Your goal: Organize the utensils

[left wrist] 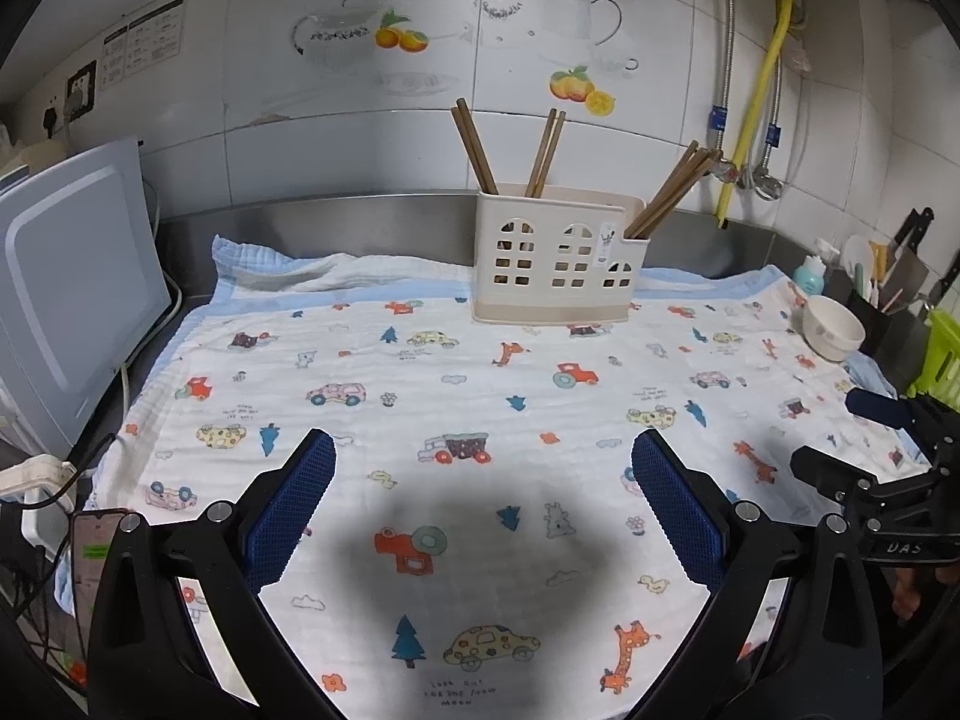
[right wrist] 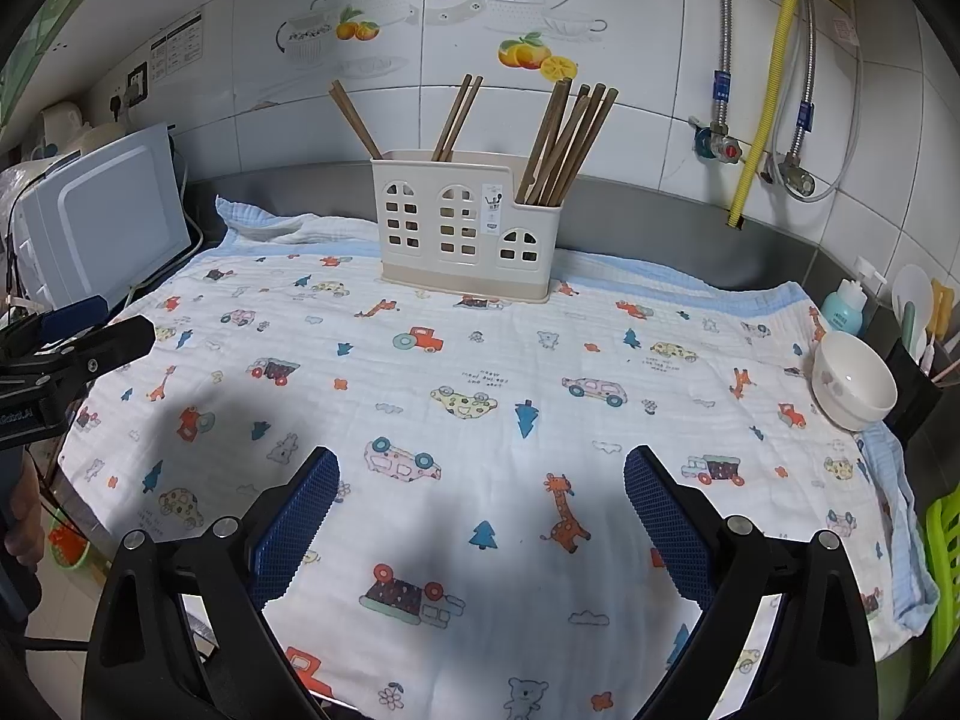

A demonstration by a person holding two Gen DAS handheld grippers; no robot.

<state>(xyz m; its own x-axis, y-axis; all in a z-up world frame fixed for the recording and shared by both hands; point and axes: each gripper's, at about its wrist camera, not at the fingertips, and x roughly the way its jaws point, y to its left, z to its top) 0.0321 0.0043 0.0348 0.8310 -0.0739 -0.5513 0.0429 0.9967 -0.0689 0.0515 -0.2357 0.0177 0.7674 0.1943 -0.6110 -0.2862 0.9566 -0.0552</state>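
Brown wooden chopsticks (right wrist: 564,144) all stand in the cream plastic utensil caddy (right wrist: 468,228) at the back of the cartoon-print cloth (right wrist: 480,396); none left loose. Left gripper (left wrist: 483,498) and right gripper (right wrist: 483,510): jaws open, empty. Task looks finished

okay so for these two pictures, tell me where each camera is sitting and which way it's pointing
Left wrist: sits on the left gripper, faces the tiled wall across the cloth toward the caddy; its own open fingers show below, the right gripper at the right edge.
Right wrist: sits on the right gripper, faces the same wall; its open fingers show below, the left gripper at the left edge.
Shared: cloth, caddy with chopsticks, bowl, microwave.
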